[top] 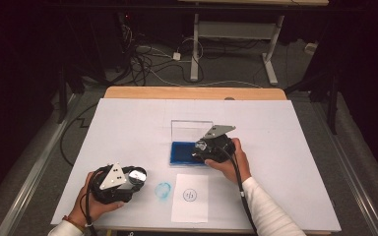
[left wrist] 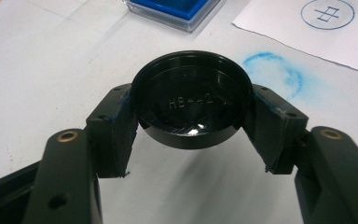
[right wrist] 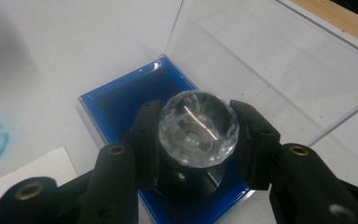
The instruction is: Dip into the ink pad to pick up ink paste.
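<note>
White-papered counter (top: 128,123), left tongs (left wrist: 191,112) clamping black cap (left wrist: 192,98) near blue ink pad (top: 182,153), right tongs (right wrist: 196,135) gripping crystal-knobbed stamp (right wrist: 198,128) over it

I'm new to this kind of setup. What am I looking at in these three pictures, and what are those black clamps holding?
No robot here: a person at a table holds a hand-operated clamp in each hand. The high view looks down from above. The other two pictures come from cameras riding on the clamps, looking along their black jaws.

The left gripper is shut on a round black cap, seen close up in the left gripper view. The right gripper is shut on a stamp with a faceted clear knob, held over the blue ink pad, whose clear lid stands open.

On the white sheet covering the table lie a small paper bearing a round blue stamp mark and, beside it, a blue ink smudge.
</note>
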{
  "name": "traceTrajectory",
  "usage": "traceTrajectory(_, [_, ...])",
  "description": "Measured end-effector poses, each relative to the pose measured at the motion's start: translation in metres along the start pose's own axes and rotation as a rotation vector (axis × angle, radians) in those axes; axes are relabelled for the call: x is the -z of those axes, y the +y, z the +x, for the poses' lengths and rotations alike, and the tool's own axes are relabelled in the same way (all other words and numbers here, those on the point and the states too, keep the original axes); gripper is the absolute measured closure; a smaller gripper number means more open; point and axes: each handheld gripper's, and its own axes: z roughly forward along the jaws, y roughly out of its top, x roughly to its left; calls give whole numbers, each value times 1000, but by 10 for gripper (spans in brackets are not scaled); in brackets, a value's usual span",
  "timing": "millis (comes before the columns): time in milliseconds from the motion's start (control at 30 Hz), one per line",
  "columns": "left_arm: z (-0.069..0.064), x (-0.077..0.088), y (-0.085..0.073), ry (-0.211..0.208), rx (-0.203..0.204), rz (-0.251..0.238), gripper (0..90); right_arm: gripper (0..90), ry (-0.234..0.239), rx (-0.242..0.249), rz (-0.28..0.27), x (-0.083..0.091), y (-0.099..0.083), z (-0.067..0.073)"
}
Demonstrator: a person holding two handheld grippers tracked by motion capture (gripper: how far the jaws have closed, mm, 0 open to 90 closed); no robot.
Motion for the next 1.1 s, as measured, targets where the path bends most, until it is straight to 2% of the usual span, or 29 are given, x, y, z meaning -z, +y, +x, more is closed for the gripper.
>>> traceTrajectory(100, [1, -1, 0, -3, 1, 1, 362, 569, -4, 11, 2, 0, 0, 1])
traceTrajectory(267, [1, -2, 0, -5, 1, 1, 363, 569, 0, 0, -1, 1, -1, -1])
traceTrajectory(467, [-1, -1, -1, -6, 3, 1, 362, 569, -26, 38, 14, -1, 2, 5])
traceTrajectory(767, [0, 2, -4, 1, 14, 2, 363, 569, 6, -8, 4, 2, 2, -3])
traceTrajectory(833, [0, 3, -5, 1, 16, 2, 363, 569, 11, -22, -9, 4, 3, -4])
traceTrajectory(1100, [-2, 2, -6, 3, 10, 13, 363, 569, -2, -7, -104, 26, 15, -2])
